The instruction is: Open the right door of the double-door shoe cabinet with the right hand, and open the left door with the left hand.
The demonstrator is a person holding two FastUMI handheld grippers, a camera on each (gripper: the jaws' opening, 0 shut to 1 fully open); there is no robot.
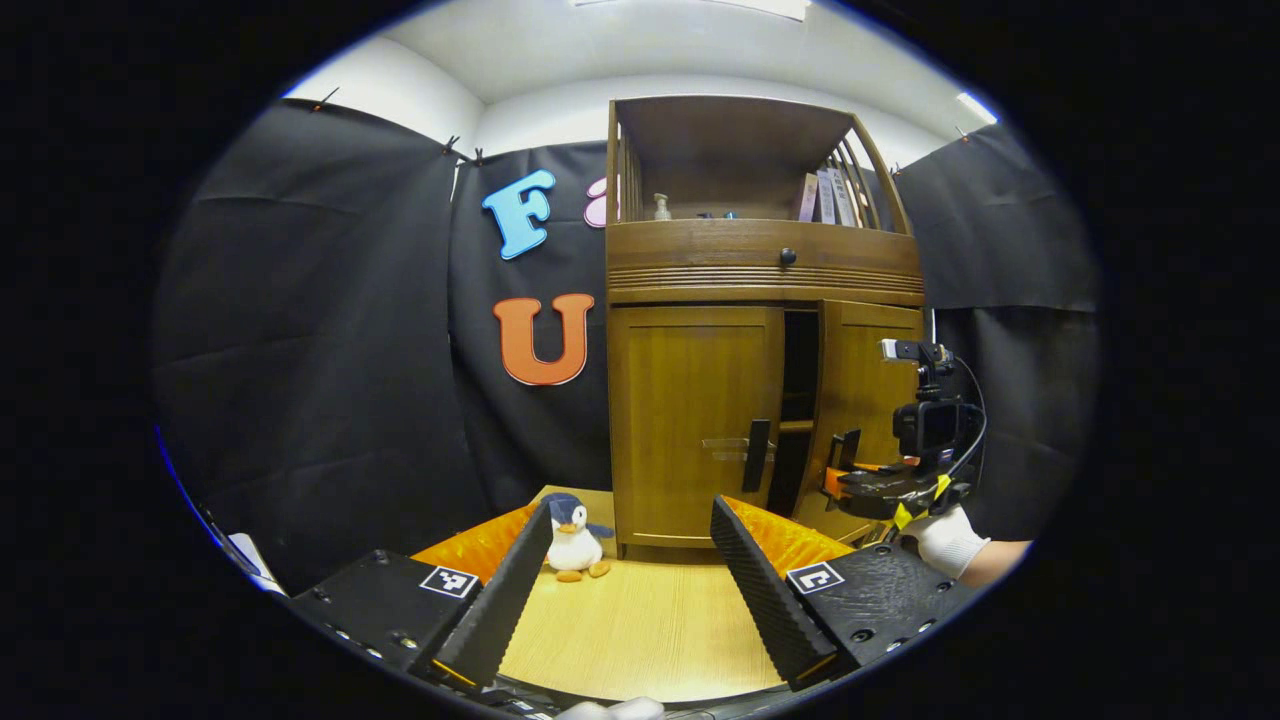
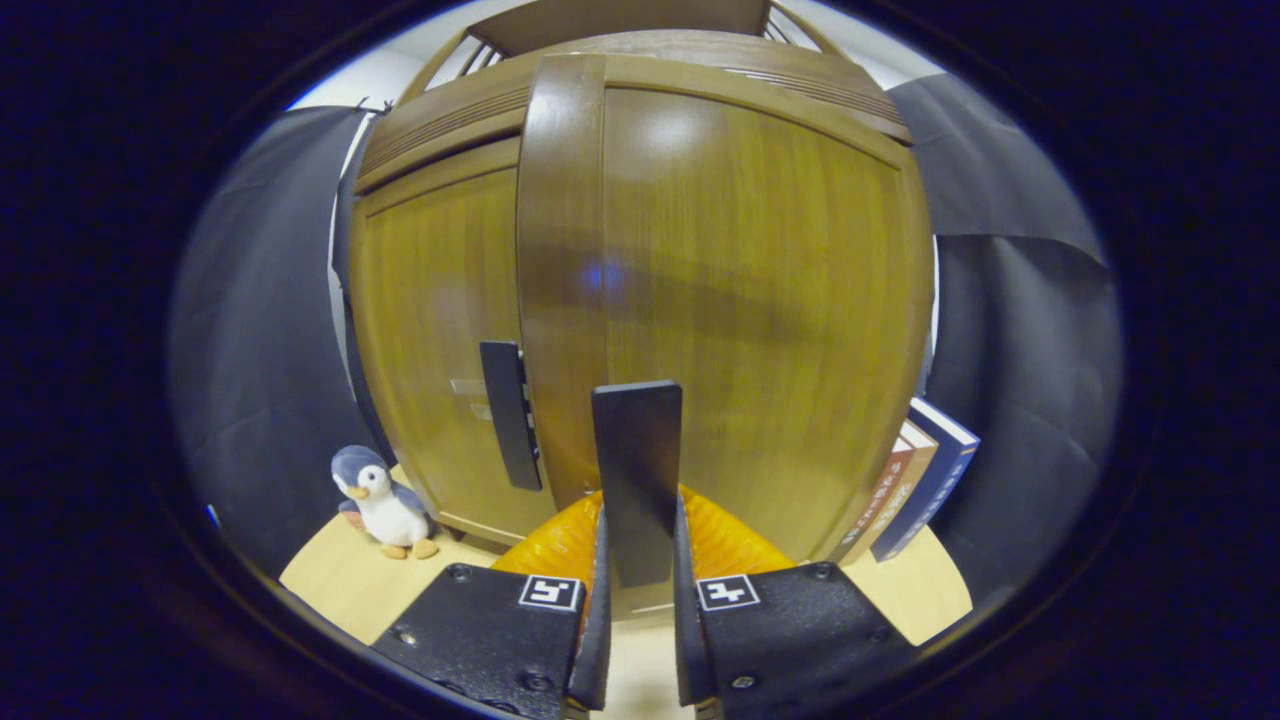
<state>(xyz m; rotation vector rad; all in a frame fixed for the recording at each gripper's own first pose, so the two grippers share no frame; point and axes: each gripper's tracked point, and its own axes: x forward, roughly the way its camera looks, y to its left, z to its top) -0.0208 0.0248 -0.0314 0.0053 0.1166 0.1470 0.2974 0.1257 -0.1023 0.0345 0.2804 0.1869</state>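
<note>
We have the right gripper (image 2: 638, 600) clamped on the right door (image 2: 740, 300) handle (image 2: 637, 480), door ajar (dark gap showing), while our left gripper (image 1: 630, 570) hangs spread before the closed left door (image 1: 690, 420).

A white knit glove covers the hand (image 1: 948, 540).

A glossy brown wood grain is shown on the right door (image 2: 740, 300); left of the claw, a grey-and-white penguin toy (image 2: 383, 503) is seen.
</note>
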